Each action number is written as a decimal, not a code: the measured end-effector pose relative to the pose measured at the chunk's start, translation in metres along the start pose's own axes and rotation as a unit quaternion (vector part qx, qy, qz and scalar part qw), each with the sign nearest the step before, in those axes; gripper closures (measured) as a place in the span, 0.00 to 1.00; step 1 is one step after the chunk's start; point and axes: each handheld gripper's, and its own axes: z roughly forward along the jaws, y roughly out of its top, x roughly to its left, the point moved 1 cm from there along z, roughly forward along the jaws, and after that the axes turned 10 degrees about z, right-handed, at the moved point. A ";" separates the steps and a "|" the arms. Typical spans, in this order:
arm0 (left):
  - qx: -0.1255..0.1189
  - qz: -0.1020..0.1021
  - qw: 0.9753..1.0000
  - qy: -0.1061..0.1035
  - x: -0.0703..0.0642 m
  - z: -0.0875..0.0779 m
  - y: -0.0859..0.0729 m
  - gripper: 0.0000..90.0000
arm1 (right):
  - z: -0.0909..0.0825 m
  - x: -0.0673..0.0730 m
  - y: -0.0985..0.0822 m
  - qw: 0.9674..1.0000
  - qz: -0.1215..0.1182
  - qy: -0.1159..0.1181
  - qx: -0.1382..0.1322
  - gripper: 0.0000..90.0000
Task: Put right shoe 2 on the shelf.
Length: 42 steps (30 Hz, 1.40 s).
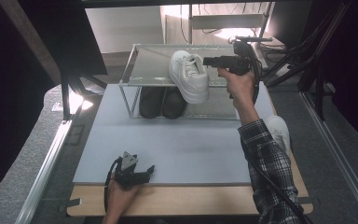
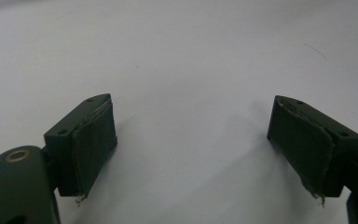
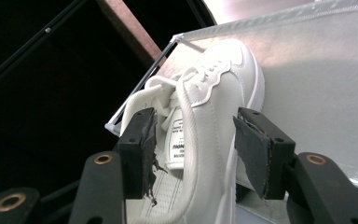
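Placement of a white shoe [image 1: 189, 75] on the top shelf of a rack [image 1: 144, 65] at the desk's far edge is judged to be the step in hand. The shoe is straddled by the right gripper [image 3: 193, 154], jaws parted on either side of its collar; whether it is touched cannot be told. A release or a firmer seating would be called for next. A tongue label is seen, its writing too small to read. The left gripper [image 2: 193, 154] is held wide open and empty near the front edge.
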 end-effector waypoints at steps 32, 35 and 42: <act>-0.001 -0.001 1.000 0.001 0.000 0.000 0.000 0.17 | -0.054 0.000 -0.084 0.991 -0.133 -0.002 0.021 0.98; -0.001 -0.001 1.000 0.001 0.000 0.000 0.000 0.17 | -0.052 -0.001 -0.092 0.989 -0.147 -0.005 0.026 0.99; -0.001 -0.001 1.000 0.001 0.000 0.000 0.000 0.17 | -0.040 -0.006 -0.106 0.986 -0.162 -0.011 0.041 0.99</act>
